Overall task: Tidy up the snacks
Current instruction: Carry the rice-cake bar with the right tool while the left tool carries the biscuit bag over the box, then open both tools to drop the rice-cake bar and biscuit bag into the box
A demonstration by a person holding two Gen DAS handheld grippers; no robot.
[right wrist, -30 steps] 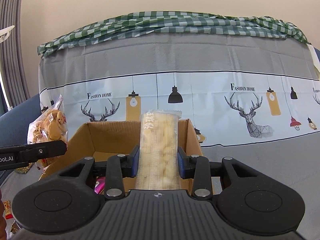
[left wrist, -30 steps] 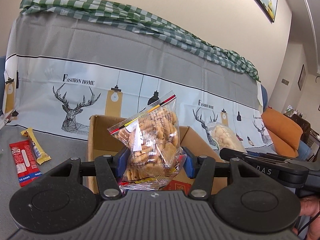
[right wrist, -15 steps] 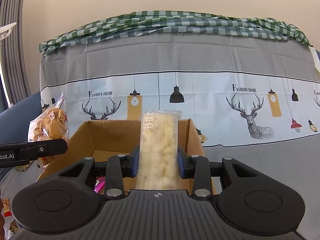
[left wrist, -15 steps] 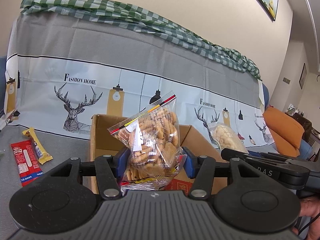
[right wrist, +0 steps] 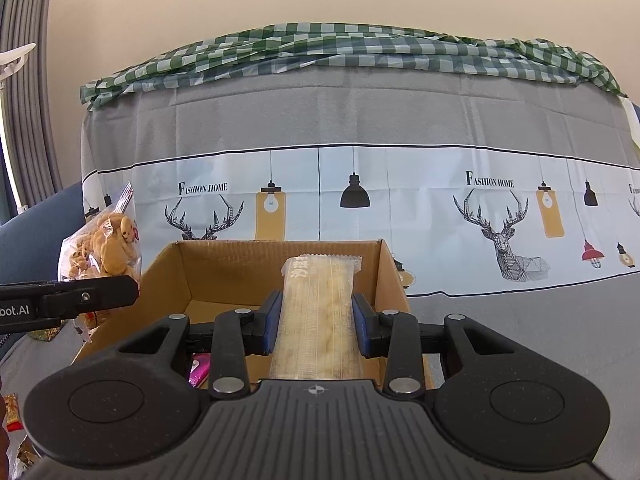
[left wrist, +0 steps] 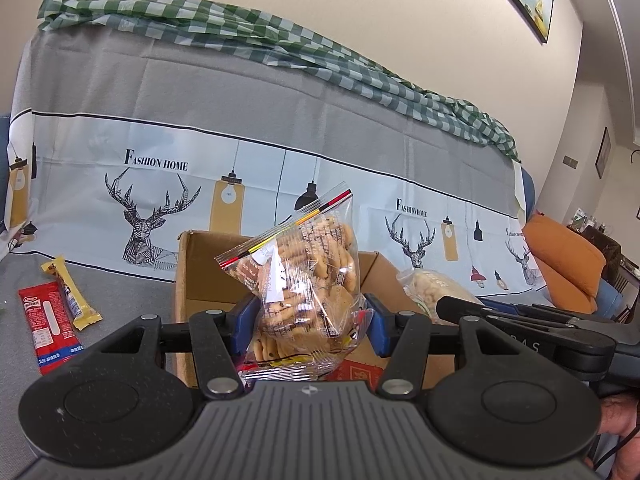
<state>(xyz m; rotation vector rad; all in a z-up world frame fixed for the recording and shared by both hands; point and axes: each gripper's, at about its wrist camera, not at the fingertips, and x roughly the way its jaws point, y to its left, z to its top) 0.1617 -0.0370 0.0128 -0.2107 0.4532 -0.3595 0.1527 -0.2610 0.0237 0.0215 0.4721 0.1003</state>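
The left gripper (left wrist: 310, 330) is clamped on a clear bag of cookies (left wrist: 306, 280). Its 2 blue pads (left wrist: 246, 320) press the bag from both sides. The bag stands up tall, in front of the open cardboard box (left wrist: 200, 272) and a bit above it.

The right gripper (right wrist: 316, 326) is clamped on a long pale snack pack (right wrist: 318, 316). The pack points up and away, over the near side of the cardboard box (right wrist: 224, 268). In the left view this gripper shows as a black arm to the right of the box, with its pale snack just behind it.

Inside the box, near the front wall, lies a pink packet (right wrist: 199, 368). A red packet (left wrist: 362, 370) also lies in the box, under the cookie bag.

To the left of the box, on the gray cloth (left wrist: 120, 292), lie 2 more snacks: a red snack bar (left wrist: 48, 326) and a yellow snack bar (left wrist: 72, 294). They touch each other.

Behind the box hangs a printed cover with deer (right wrist: 496, 224) and lamps. A green checked cloth (right wrist: 352, 52) lies on top of it.

Since 1 second ago almost nothing differs. Both grippers hold the same snacks in the same spots by the box, and both grips look just as tight. The 2 bars left of the box sit a tiny bit further right in the picture.
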